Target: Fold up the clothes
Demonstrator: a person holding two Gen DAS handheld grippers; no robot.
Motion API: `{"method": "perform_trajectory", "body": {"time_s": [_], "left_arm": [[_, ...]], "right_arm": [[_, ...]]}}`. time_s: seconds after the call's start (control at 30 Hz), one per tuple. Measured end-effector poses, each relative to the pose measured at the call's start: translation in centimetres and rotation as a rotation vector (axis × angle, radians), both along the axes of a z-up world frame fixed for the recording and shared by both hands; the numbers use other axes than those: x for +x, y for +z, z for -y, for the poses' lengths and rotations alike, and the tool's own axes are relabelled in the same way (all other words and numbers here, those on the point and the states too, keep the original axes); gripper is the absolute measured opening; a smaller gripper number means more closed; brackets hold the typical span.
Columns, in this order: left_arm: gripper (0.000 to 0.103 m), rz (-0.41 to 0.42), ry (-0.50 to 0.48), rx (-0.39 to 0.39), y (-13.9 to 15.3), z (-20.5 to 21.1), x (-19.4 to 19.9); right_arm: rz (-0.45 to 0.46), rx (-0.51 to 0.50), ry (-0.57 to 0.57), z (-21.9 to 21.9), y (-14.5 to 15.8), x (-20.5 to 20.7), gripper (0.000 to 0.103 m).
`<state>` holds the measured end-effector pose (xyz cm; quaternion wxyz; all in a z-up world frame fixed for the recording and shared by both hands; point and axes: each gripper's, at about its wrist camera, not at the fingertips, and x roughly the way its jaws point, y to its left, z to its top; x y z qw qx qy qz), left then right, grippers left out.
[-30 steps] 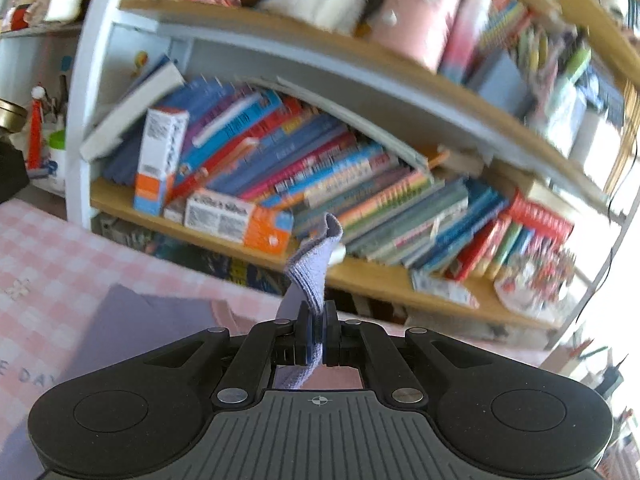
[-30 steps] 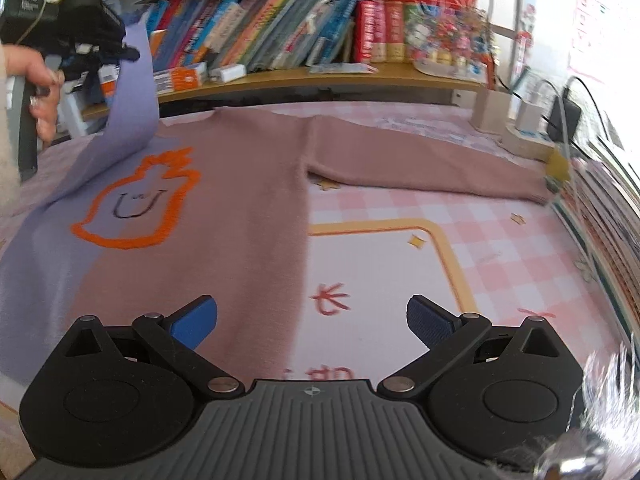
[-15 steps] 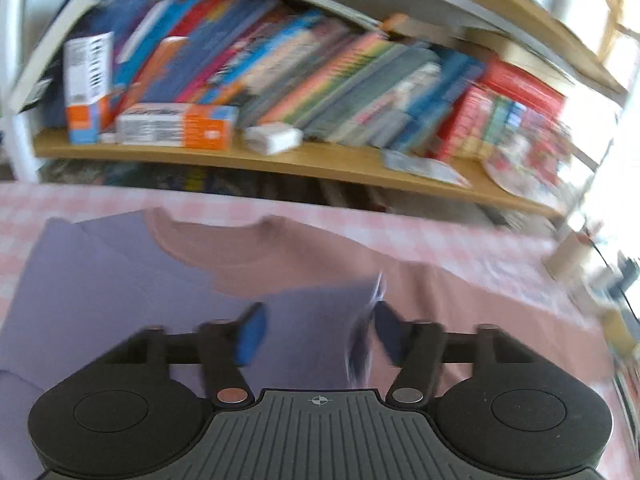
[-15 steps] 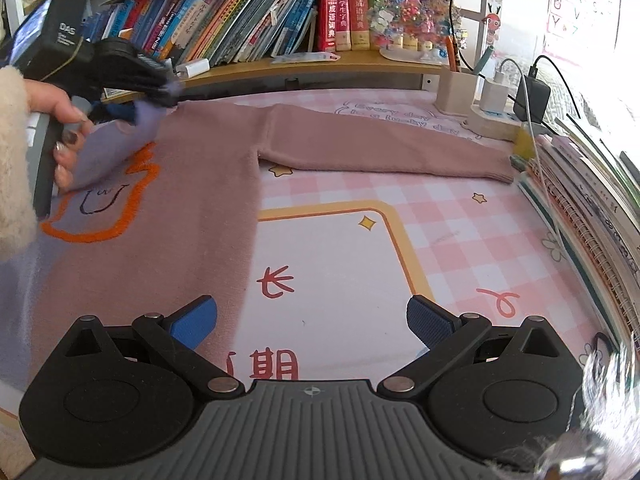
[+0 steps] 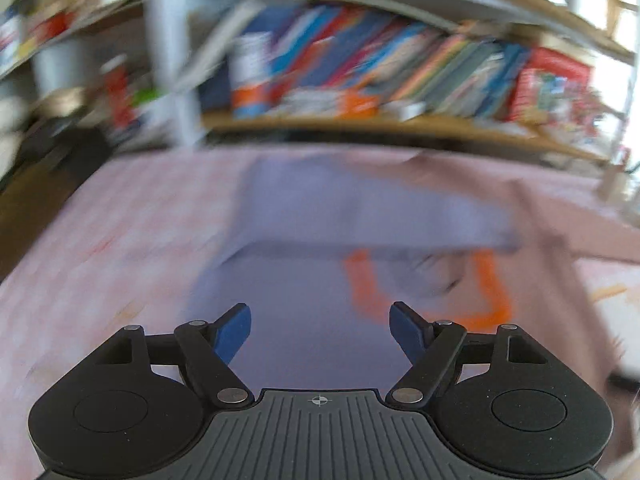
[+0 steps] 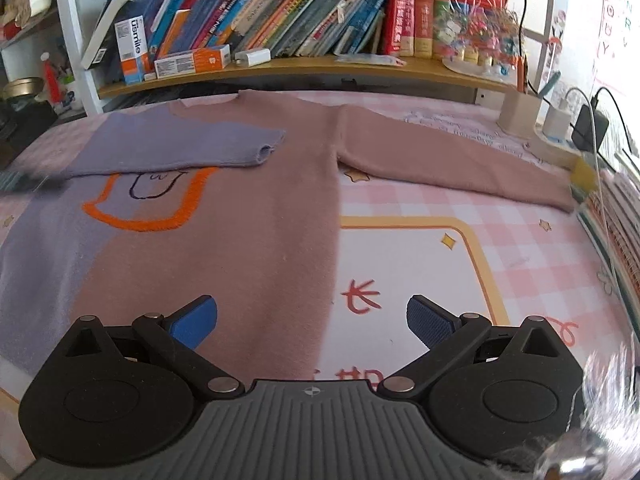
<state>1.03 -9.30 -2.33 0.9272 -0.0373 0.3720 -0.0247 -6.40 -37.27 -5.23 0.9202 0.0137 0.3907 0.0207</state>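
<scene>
A two-tone sweater, lavender on the left half and dusty pink on the right, lies flat on the pink checked tablecloth, with an orange outline figure on its chest. Its lavender sleeve is folded across the chest, cuff near the middle. The pink sleeve stretches out to the right. My right gripper hovers open above the sweater's lower right edge. My left gripper is open over the lavender half of the sweater; that view is blurred by motion.
A bookshelf full of books runs along the table's far edge. A beige holder, chargers and cables sit at the far right near the pink cuff. Stacked notebooks line the right edge.
My left gripper let go of the lavender sleeve, which now lies folded over the chest, and drew back to the left, open. The right gripper stayed open and shifted slightly.
</scene>
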Motion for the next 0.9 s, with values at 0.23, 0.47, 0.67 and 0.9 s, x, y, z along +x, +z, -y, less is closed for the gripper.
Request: {"method": "perform_trajectory", "body": {"time_s": [0.23,0.47,0.67,0.9], "left_arm": [[0.078,-0.082,0.205,0.019,-2.0,-8.3,-5.2],[0.078,-0.094,0.173,-0.068,-2.6,-10.4,-5.0],[0.076,-0.091,0.136,-0.119,-2.7,-10.8,-4.4],[0.005,-0.093,0.088,-0.21,-3.0,-11.2,-3.3]], "right_arm": [[-0.033,-0.018,-0.084,-1.0,-0.1,-0.5,0.101],[-0.079,-0.01,-0.15,-2.1,-0.2,-2.2,0.083],[-0.127,0.007,-0.202,-2.4,-0.5,-3.1,0.06],[-0.142,0.061,-0.196,-2.9,-0.5,-3.3,0.028]]}}
